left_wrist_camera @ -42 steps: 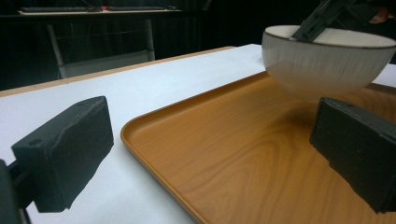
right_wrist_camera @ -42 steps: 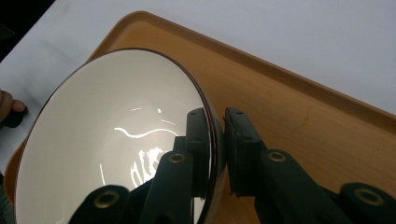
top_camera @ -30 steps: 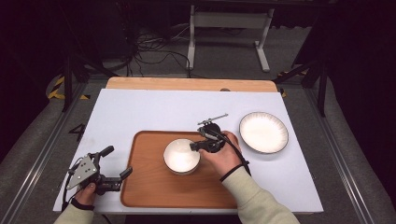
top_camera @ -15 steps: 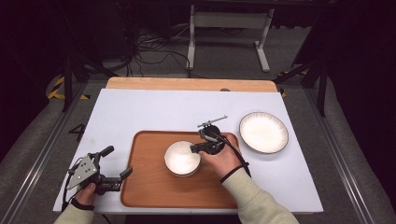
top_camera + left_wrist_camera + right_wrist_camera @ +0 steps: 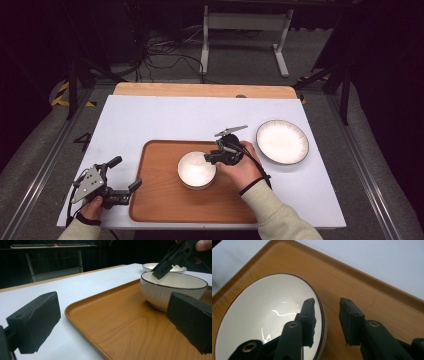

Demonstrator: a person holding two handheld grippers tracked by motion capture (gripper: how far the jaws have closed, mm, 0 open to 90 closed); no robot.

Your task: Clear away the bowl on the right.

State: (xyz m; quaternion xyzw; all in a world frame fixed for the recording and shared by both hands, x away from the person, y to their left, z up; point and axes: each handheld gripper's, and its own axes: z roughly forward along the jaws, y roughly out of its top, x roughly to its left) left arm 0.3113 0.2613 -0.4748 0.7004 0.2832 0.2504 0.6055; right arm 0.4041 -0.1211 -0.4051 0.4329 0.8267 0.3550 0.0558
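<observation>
Bowl (image 5: pixel 196 170) on wooden tray (image 5: pixel 160 200), white plate (image 5: pixel 282 142) beyond its right edge

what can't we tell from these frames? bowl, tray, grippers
- Bowl inside: in the right gripper view, one jaw of the right gripper covers part of it; the rim stands between the just-opened jaws, no pad pressing.
- Bowl foot on the tray: in the left gripper view, the left gripper's own jaw covers it.
- Plate: bowl and right gripper hide most of it there.
- Tray's near right corner: sleeve covers it in the high view.
</observation>
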